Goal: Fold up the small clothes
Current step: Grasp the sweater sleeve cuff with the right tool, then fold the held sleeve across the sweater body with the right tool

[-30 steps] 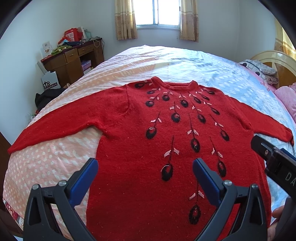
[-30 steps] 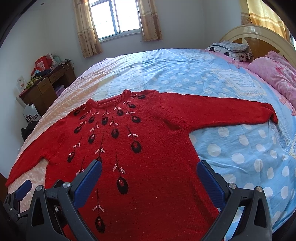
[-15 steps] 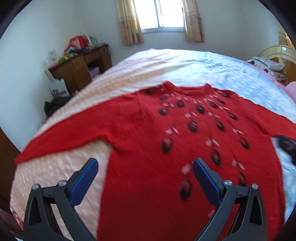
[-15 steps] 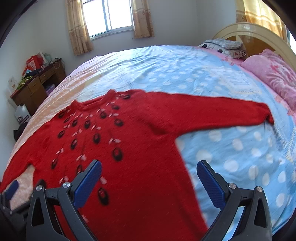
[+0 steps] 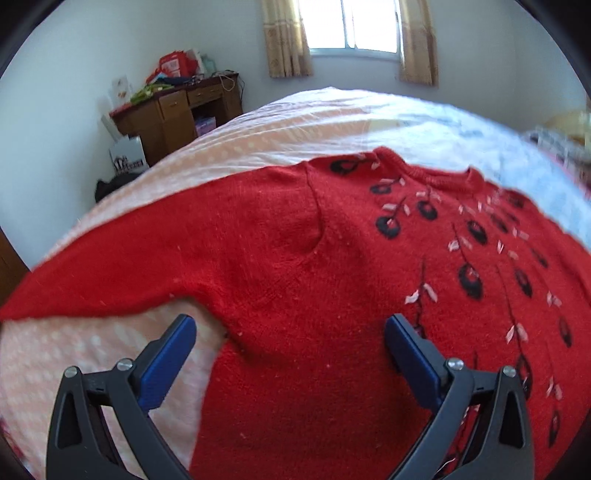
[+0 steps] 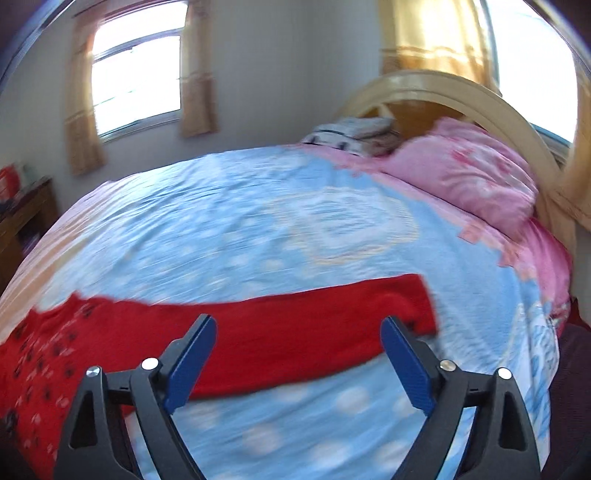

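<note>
- The red sweater [image 5: 332, 295] lies flat, front up, across the bed [image 6: 258, 229]. Its neckline faces the far edge by the window [image 5: 354, 26] and its sleeves spread toward the bed's two sides.
- Bare bedding lies open beyond the collar and past the right cuff [image 6: 413, 299], up to the pink pillow [image 6: 472, 177] at the headboard [image 6: 443, 88].
- The sweater is a fuzzy knit with black buds and pale leaf stitches; the sheet is polka-dotted, peach on one side and blue on the other.
- The left gripper [image 5: 291, 347] hovers over the armpit seam, its fingers spread and empty.
- The right gripper [image 6: 297, 343] (view blurred) hangs over the right sleeve. Its fingers are closing, with nothing pinched between them yet.
</note>
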`<state>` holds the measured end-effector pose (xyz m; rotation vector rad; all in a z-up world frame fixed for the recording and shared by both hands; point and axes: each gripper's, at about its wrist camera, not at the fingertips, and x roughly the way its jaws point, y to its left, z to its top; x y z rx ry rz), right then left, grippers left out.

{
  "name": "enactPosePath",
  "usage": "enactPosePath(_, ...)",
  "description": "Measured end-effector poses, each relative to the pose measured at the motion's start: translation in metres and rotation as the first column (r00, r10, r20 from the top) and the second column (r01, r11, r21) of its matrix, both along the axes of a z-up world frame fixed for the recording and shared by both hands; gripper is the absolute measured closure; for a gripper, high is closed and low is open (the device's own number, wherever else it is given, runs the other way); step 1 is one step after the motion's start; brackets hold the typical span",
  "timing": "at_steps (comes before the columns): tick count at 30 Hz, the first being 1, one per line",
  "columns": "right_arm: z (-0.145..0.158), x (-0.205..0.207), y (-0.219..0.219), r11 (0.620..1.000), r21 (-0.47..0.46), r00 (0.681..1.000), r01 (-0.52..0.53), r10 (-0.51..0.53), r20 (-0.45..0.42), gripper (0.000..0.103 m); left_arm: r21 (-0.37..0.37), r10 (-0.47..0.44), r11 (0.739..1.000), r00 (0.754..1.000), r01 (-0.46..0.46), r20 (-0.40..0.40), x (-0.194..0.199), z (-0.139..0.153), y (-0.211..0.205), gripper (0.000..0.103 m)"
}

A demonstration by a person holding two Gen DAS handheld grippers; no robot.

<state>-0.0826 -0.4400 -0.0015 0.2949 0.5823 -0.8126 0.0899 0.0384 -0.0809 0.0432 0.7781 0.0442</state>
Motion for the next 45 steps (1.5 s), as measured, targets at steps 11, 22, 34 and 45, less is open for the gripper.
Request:
enactPosePath(11,-0.078,-0.034,-0.152,0.912,0.344,0.973,0.225,-0.227,-0.037,0.06,-0.102,0.011,0.995,0.999,-0.007,0.036,-0.008,-0.009,0.007,0.0)
enactPosePath(22,-0.078,-0.017,-0.138,0.966,0.195,0.979,0.17,-0.141,-0.15,0.094,-0.114,0.013,0.993,0.998,-0.005,0.065,-0.003,-0.012,0.01,0.0)
enactPosePath(34,0.023,-0.025,-0.08,0.958,0.28,0.988,-0.062,0.02,0.152,0.096,-0.124,0.011,0.992,0.997,-0.001,0.079,-0.004,-0.012,0.011,0.0)
enactPosePath(45,0.037,0.093,0.101,0.772,0.406,0.87,-0.49,0.402,0.286,0.096,-0.133,0.01,0.991,0.995,0.003,0.095,-0.007,-0.012,0.012,0.0)
